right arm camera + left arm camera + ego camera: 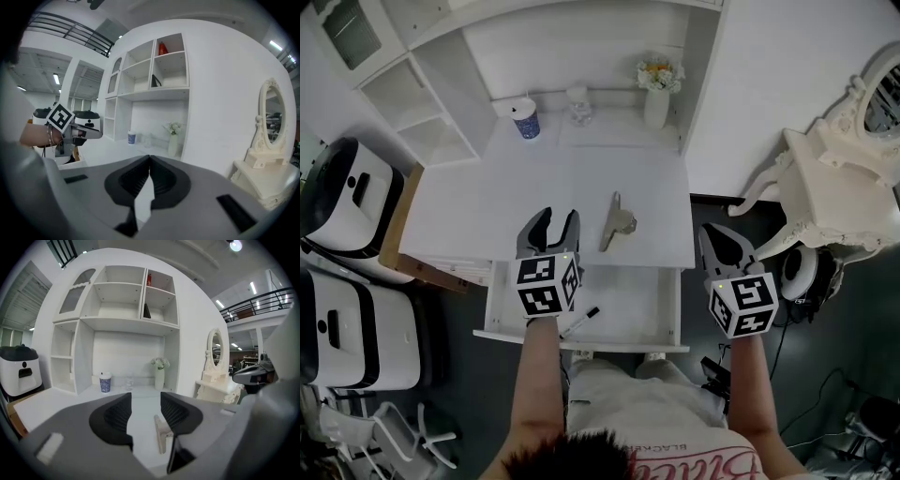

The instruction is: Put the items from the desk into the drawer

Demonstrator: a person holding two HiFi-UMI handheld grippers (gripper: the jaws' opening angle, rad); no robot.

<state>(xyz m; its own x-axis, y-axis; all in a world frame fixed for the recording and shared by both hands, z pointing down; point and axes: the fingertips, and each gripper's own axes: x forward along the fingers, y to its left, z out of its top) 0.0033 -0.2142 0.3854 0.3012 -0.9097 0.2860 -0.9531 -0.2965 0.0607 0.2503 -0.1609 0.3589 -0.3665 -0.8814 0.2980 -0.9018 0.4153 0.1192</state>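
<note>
The drawer (521, 317) stands pulled out from under the counter (478, 202), right in front of me, and a black-and-white marker (579, 322) lies inside it near the front rim. One item is out on the counter: a beige, stapler-like tool (619, 223), lying lengthwise near the counter's front edge, just above the open drawer.

My left gripper (557, 217) hovers over the drawer's back edge and the front of the counter, just left of the tool. Its fingers stand apart with nothing between them. In the left gripper view the tool (161, 434) shows on the counter beyond the gap and a little right of it, partly behind the right finger, untouched.

My right gripper (712, 234) is off the counter's right corner, over the dark floor and beside the drawer's right side. In the right gripper view its fingers meet at the tips (149, 158) and hold nothing.

At the back of the counter, against the shelf unit, stand a blue paper cup (526, 120), a clear glass (578, 103) and a white vase with flowers (657, 94), well apart from both grippers. A white ornate dressing table (830, 173) stands to the right of the counter, and white appliances (352, 197) sit on the left.
</note>
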